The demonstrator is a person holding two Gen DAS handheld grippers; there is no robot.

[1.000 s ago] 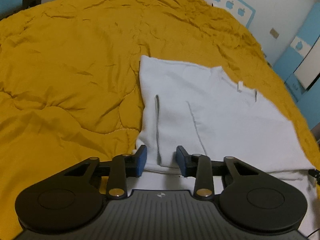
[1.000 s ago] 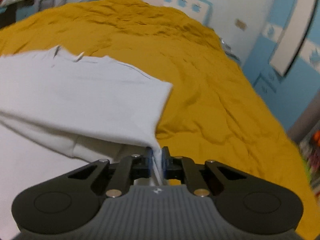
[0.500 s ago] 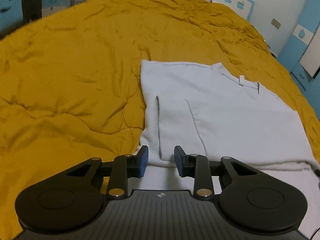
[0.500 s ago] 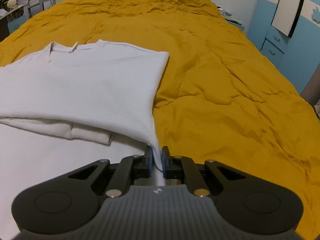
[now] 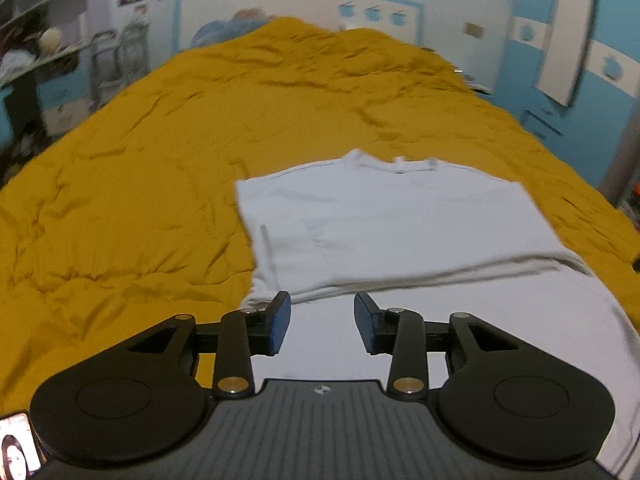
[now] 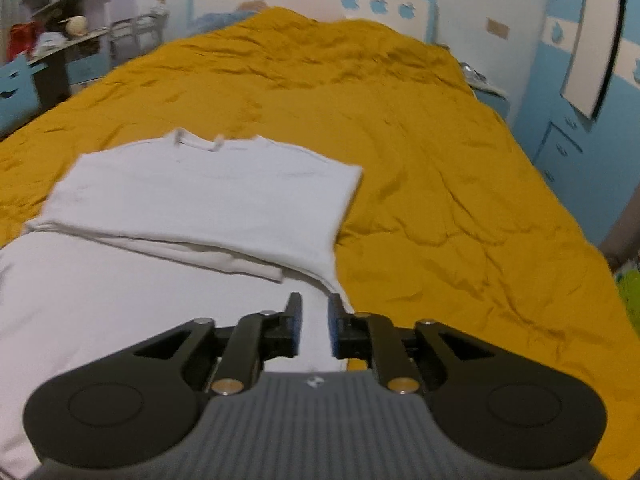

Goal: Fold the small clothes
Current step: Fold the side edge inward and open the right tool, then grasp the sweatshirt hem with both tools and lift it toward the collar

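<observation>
A white T-shirt (image 5: 392,224) lies flat on a mustard-yellow bedspread (image 5: 132,184), sides folded in, collar at the far end. It also shows in the right wrist view (image 6: 200,200). My left gripper (image 5: 322,322) is open and empty above the shirt's near left part. My right gripper (image 6: 314,326) is open and empty above the shirt's near right edge; the folded flap lies flat just ahead of it.
The bedspread (image 6: 440,200) covers the whole bed. A headboard with apple prints (image 6: 312,4) and a blue pillow (image 5: 236,26) are at the far end. Shelves (image 6: 60,44) stand at the left, blue drawers (image 6: 568,152) at the right. A phone screen (image 5: 16,452) sits at the lower left corner.
My right gripper has opened and let go of the shirt's folded edge, which now lies flat. Both grippers have pulled back and up; the left one has opened wider.
</observation>
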